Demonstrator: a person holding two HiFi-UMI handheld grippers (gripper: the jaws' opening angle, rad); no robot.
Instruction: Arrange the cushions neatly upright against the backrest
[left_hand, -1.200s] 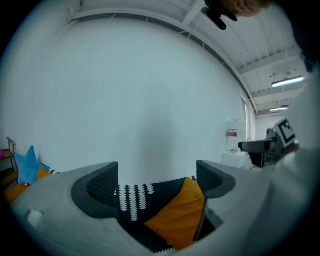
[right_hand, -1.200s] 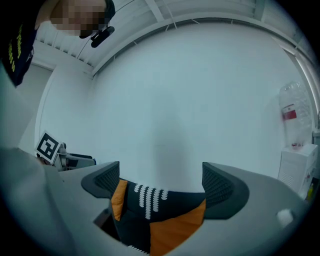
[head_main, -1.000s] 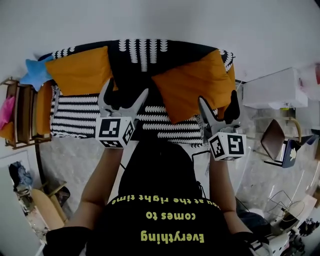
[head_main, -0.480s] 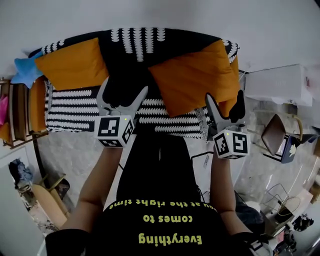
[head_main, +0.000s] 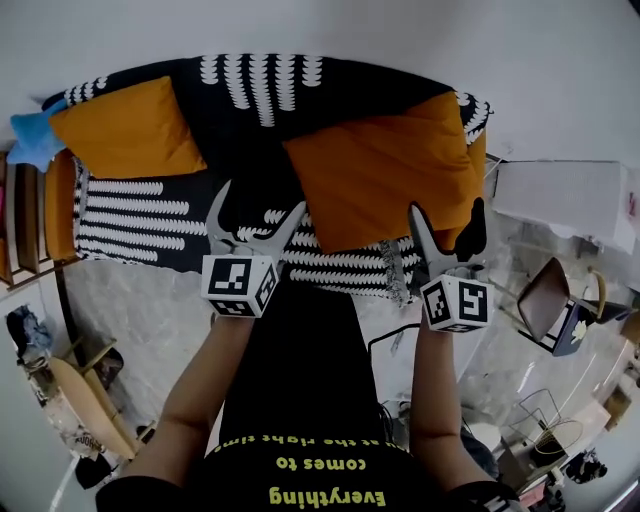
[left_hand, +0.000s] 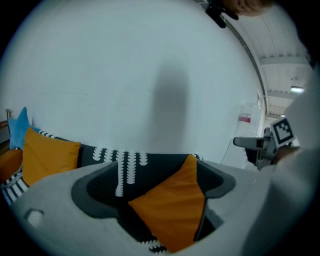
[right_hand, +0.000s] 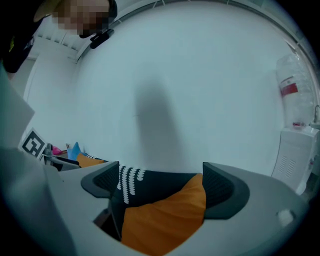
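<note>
Both claws hung released and empty before the sofa (head_main: 140, 215). The left gripper (head_main: 258, 203) was over the striped seat, and the right gripper (head_main: 447, 213) was by the near right corner of the large orange cushion (head_main: 380, 170). That cushion sat tilted at the right, seemingly leaning on the backrest (head_main: 260, 85). A second orange cushion (head_main: 125, 128) rested at the far left.

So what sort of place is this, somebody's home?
Most likely a living room in a home. There is a sofa with a black-and-white patterned cover against a plain wall, an orange cushion at one end, a second orange cushion at the other, and a wooden rack beside it.
</note>
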